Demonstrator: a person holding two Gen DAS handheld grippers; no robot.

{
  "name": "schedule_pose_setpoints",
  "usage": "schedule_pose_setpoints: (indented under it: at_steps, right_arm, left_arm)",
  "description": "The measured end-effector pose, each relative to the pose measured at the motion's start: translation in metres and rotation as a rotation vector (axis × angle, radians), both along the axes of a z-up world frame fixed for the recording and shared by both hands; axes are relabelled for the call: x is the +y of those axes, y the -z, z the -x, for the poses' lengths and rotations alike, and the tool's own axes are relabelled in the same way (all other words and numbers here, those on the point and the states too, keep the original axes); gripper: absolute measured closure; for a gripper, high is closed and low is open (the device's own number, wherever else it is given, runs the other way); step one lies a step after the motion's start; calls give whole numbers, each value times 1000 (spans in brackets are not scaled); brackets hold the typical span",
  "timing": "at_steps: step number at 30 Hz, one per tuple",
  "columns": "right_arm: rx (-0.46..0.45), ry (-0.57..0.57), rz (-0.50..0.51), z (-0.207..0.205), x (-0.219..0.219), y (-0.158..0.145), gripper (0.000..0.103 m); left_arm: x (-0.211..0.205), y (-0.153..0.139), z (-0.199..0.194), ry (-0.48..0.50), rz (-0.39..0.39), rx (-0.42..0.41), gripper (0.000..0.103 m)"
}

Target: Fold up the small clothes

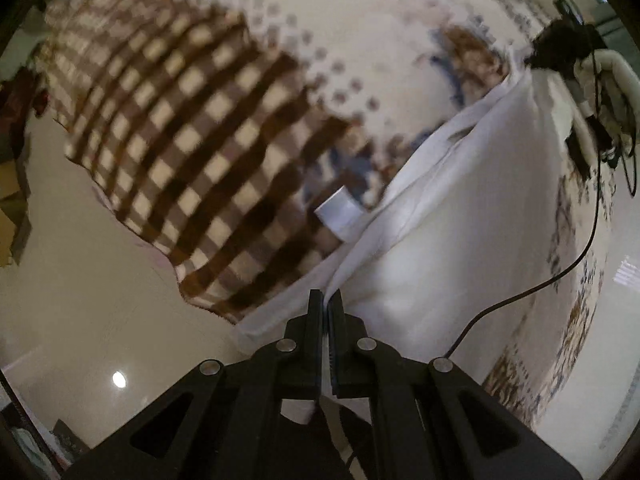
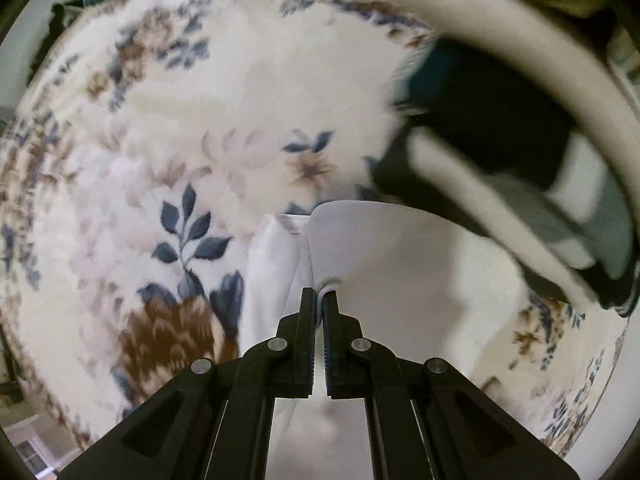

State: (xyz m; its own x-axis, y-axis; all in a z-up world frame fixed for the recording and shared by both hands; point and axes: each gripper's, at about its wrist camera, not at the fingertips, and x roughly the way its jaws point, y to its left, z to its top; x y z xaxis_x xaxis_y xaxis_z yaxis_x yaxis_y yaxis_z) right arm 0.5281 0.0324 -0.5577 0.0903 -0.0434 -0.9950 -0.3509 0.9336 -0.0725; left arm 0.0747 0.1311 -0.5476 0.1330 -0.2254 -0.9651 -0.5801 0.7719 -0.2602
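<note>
- Your left hand-held gripper (image 1: 325, 300) has its jaws pressed together on an edge of the white garment (image 1: 460, 216); a thin fold of cloth runs between the pads.
- Your right hand-held gripper (image 2: 319, 298) is likewise clamped on a bunched white edge of the garment (image 2: 400, 280).
- The garment hangs stretched between both grippers, lifted above a floral rug (image 2: 160, 100). Part of it drapes down to the rug.
- In the left view a brown checked cloth (image 1: 180, 128) lies on the rug just beyond the garment. A small white tag or cuff (image 1: 340, 212) shows at the garment's edge.
- The fabric looks thin, light and limp. It will sag and crease wherever you do not support it, and may slip from a shallow pinch.
- Best holds are likely hems or corners, where the layers are doubled.
- In the left view its long axis runs from your left gripper up and rightward to the far right gripper (image 1: 560, 48).
- Which end is collar or hem cannot be told; the frames are blurred.
</note>
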Motion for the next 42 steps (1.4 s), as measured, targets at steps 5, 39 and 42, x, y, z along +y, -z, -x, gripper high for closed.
schedule_pose_setpoints:
  at_steps: [5,39,42]
  right_arm:
    - [104,102,-105,-1,-7,16,79]
    - [128,621,-747,-24,-300,66,57]
    - [164,615,-815,-28,-297,80,43]
  left_arm:
    - [23,4,10,-40,99,5,79]
    - [-51,35,-467,361,163,-250,41]
    - [-45,43,-469,352,250,-286,37]
